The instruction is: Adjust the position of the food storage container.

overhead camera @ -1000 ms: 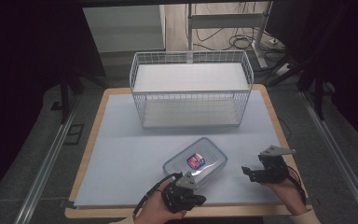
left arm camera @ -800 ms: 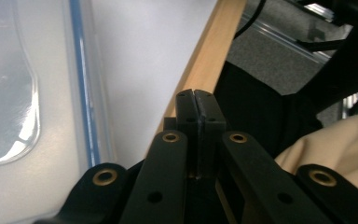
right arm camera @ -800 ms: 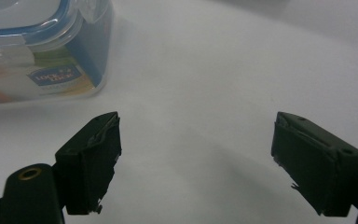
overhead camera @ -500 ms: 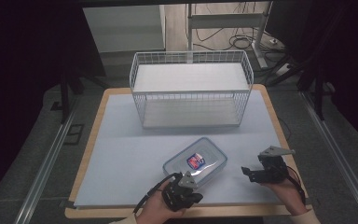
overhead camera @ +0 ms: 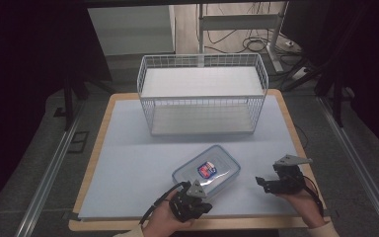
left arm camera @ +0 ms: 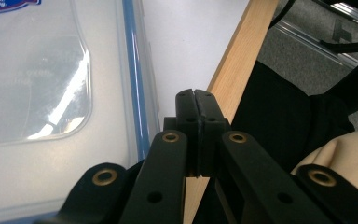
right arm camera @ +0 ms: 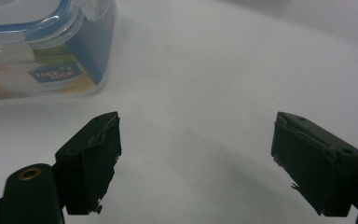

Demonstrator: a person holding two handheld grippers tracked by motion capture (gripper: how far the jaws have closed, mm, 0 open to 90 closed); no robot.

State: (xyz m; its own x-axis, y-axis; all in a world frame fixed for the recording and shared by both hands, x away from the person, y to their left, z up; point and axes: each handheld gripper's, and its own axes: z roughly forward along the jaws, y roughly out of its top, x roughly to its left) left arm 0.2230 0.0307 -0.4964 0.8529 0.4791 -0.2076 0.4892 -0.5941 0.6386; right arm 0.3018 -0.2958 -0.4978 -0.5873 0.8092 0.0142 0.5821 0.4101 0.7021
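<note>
A clear, glossy plastic container [overhead camera: 207,171] with a blue-rimmed lid catches the light. It sits on a smooth, matt pale sheet [overhead camera: 128,163] over a wooden tabletop [overhead camera: 97,131]. Behind stands a white-coated wire metal basket [overhead camera: 202,94]. The gripper jaws are matt black plastic.

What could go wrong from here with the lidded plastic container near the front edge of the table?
1. The left gripper sits shut beside the container, jaws together over the table's wooden edge; a sweep could nudge the box instead of gripping it.
2. The right gripper stands open, apart from the container; its glossy rounded wall may slip between the jaws.
3. The wire basket has tall sides the box could catch on.
</note>
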